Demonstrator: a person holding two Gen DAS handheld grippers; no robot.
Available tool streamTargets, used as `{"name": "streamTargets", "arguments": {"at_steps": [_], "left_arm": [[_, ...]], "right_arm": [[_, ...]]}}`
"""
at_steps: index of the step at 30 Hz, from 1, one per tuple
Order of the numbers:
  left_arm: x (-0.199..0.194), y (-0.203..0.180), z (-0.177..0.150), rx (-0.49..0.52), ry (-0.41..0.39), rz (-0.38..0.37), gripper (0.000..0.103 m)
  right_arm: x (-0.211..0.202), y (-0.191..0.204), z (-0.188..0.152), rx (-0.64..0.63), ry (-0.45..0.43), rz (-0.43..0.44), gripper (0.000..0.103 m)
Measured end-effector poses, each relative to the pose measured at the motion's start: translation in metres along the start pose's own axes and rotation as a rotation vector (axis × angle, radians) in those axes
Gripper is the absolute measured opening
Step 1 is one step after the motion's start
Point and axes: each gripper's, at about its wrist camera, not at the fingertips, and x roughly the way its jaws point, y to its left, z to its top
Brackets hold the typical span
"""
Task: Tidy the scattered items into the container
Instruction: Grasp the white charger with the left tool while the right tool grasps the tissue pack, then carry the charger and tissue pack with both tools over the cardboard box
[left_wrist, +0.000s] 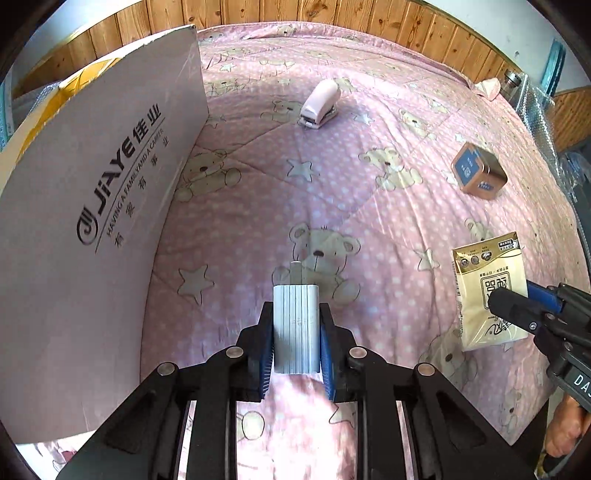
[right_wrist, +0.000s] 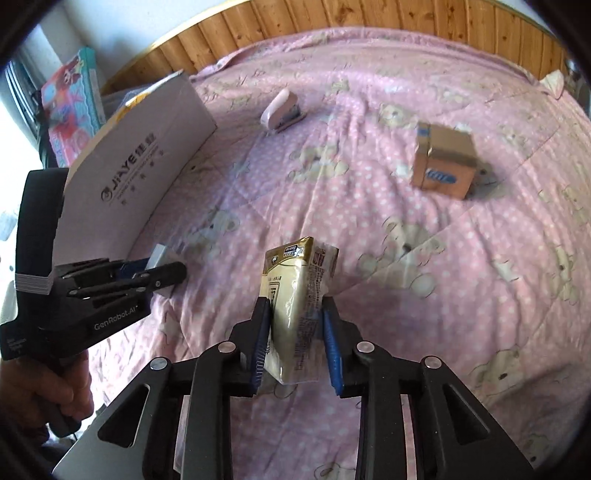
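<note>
pink bear-print quilt (left_wrist: 332, 192) below. left gripper (left_wrist: 296, 332) pinching ribbed white charger (left_wrist: 295, 325), held above quilt beside cardboard box (left_wrist: 92, 221). stapler (left_wrist: 319, 105) and small tin (left_wrist: 478, 171) lying farther off.

right wrist view: right gripper (right_wrist: 295, 332) clamped on tissue pack (right_wrist: 295, 295), lifted off quilt, box at left.

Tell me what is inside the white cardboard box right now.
The box shows only its printed outer wall and a strip of yellow inner flap along the top rim. That wall hides the interior in both views, so any contents cannot be seen.
</note>
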Motion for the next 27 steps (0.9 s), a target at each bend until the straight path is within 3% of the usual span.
{"name": "streamTargets", "arguments": {"at_steps": [1, 3, 12, 15, 19, 27], "left_arm": [[0.006, 0.000, -0.005, -0.008, 0.021, -0.001, 0.024], [0.006, -0.003, -0.012, 0.006, -0.023, 0.016, 0.026], [-0.024, -0.019, -0.029, 0.040, -0.043, 0.048, 0.023], [-0.037, -0.040, -0.033, 0.054, -0.067, 0.047, 0.023], [-0.032, -0.056, -0.005, 0.062, -0.092, 0.041, 0.023], [-0.058, -0.075, -0.015, 0.080, -0.132, 0.027, 0.023]], "right_arm": [[0.006, -0.003, -0.003, 0.016, -0.010, 0.021, 0.036], [0.015, -0.006, -0.007, 0.057, -0.002, 0.100, 0.025], [-0.018, 0.002, -0.034, 0.064, -0.061, 0.107, 0.023], [-0.027, 0.003, -0.041, 0.066, -0.073, 0.112, 0.023], [-0.038, 0.005, -0.050, 0.071, -0.093, 0.118, 0.023], [-0.056, 0.010, -0.066, 0.064, -0.125, 0.122, 0.023]]}}
